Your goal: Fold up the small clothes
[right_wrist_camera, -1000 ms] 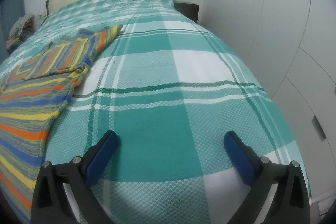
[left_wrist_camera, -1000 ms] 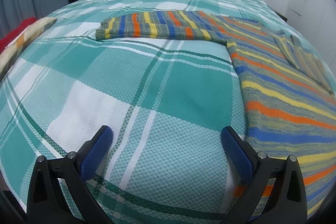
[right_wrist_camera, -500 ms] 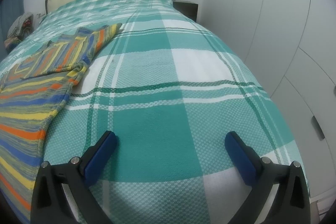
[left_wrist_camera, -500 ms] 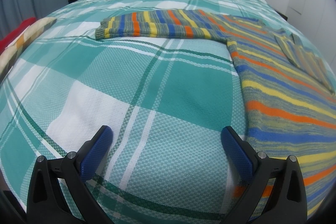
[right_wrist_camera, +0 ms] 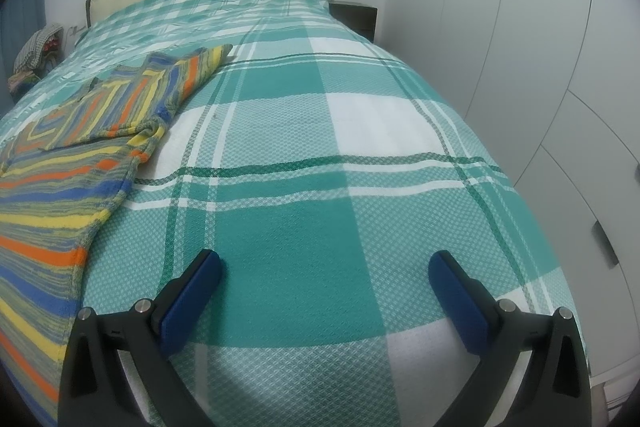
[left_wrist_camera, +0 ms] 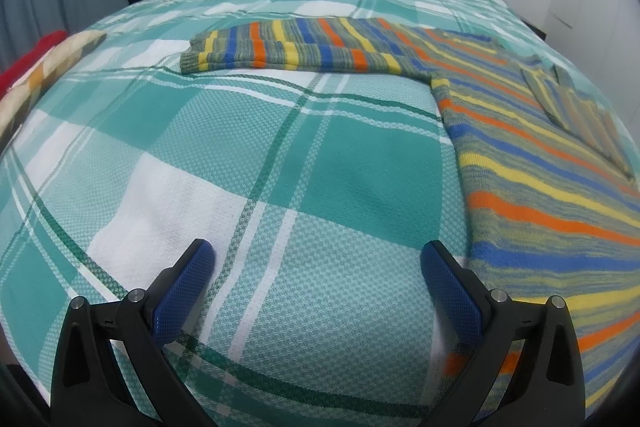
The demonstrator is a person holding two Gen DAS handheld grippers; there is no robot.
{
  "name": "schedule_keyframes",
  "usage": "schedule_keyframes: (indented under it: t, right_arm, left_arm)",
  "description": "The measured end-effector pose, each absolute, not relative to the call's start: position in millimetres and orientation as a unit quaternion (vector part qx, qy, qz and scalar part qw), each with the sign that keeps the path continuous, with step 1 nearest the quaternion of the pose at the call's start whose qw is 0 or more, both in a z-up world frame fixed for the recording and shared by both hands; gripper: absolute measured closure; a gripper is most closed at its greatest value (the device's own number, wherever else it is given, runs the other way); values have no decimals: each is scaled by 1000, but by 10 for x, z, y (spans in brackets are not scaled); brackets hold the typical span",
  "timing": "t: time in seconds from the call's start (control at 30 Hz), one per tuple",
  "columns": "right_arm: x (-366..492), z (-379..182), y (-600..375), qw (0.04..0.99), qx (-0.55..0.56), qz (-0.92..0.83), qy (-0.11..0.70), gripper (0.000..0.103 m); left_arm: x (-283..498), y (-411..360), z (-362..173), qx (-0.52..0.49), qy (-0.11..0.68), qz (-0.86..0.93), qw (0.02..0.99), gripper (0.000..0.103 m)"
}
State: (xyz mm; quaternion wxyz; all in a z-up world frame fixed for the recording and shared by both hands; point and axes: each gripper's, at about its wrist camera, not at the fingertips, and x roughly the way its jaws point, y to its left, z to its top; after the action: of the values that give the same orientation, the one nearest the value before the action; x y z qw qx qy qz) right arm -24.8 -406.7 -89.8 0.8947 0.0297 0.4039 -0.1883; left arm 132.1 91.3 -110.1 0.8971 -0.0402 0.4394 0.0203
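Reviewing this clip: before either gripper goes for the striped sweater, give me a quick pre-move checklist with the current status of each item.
1. Left gripper open and empty: ok, jaws spread wide over the plaid bedspread.
2. Right gripper open and empty: ok, jaws wide apart.
3. Striped sweater lying flat: ok, body spread out on the bedspread.
4. Left sleeve stretched out to the side, unfolded: ok, ready to fold in.
5. Right sleeve already folded across the chest: ok, though its edge looks slightly bunched.
6. Hem corners visible for grasping: cannot tell, the lower edge runs out of both views.
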Motion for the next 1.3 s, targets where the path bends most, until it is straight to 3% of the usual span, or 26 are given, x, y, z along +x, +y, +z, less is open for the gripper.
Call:
schedule_keyframes:
  t: [0.2,0.33,0.47,0.63,0.77,0.83,0.87,1.1,1.3]
  right_arm:
    - [-250,-898,-4064,895,31,-188,404,1]
    - [-253,-897,-4063,895,30,-188,404,0]
    - [-254,-895,-4058,895,28,-190,403,1]
    - [-251,-896,-4061,894,26,-191,404,0]
    - [-254,-896,-4064,894,26,-191,405,0]
    - [-254,-896,-4064,894,26,-191,405,0]
    - [-254,-896,-4065,894,26,-191,404,1]
    - [-257,-895,-4067,894,26,-191,404,1]
    - [-262,-894,-4065,894,26,-191,404,0]
  left_arm:
    - [1590,1477,-597,-160,446,-41,880,1]
    - [2238,2186,-349,-192,444,-1,875,1]
    - [2909,2680,-523,-195,466,74,860,2]
    - [3255,2748,-824,-219,483,70,845,5]
    - [3334,2665,-961,-235,478,52,845,29]
    - [3369,2494,-949,-197,490,22,849,63]
    - [3408,2403,-956,-169,504,16,847,101]
    - [3424,1763,-227,-74,483,15,873,101]
    - [3399,418,422,-2,441,-97,892,101]
